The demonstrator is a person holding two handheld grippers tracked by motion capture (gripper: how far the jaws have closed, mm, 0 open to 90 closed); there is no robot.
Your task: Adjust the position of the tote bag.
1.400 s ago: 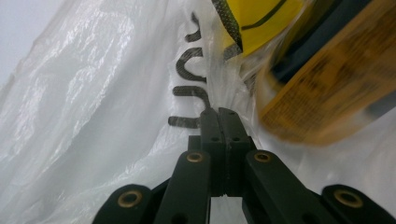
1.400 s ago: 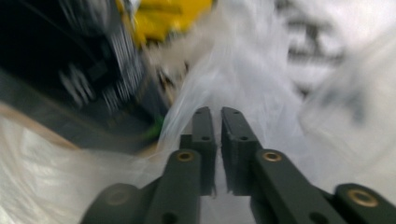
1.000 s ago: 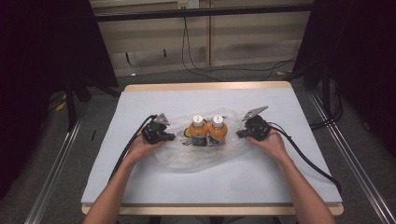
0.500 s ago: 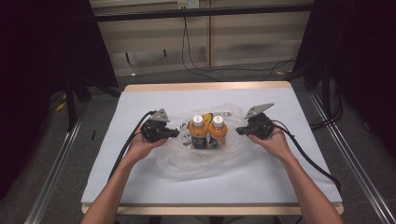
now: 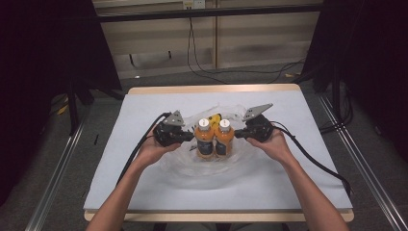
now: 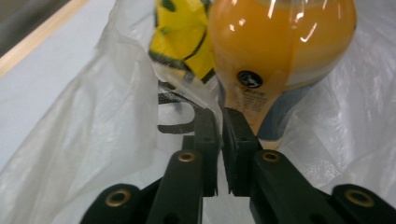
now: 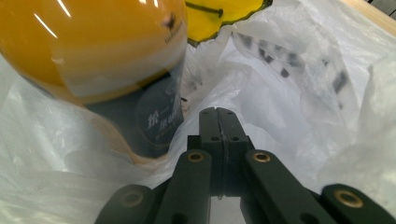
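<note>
left hand-held gripper (image 6: 220, 140) pinching clear plastic bag (image 5: 202, 166) edge, jaws nearly together | right hand-held gripper (image 7: 219, 135) clamping bag film, jaws pressed flat | two orange bottles (image 5: 213, 138) standing mid-desk (image 5: 144, 103) inside bag, between grippers

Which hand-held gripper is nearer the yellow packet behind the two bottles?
Left, narrowly. The left hand-held gripper sits just left and in front of the yellow packet; the right hand-held gripper sits farther right.

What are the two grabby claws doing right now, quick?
Left gripper: shut, pinching the clear plastic bag beside an orange bottle.
Right gripper: shut, pinching the same bag on its other side.
</note>
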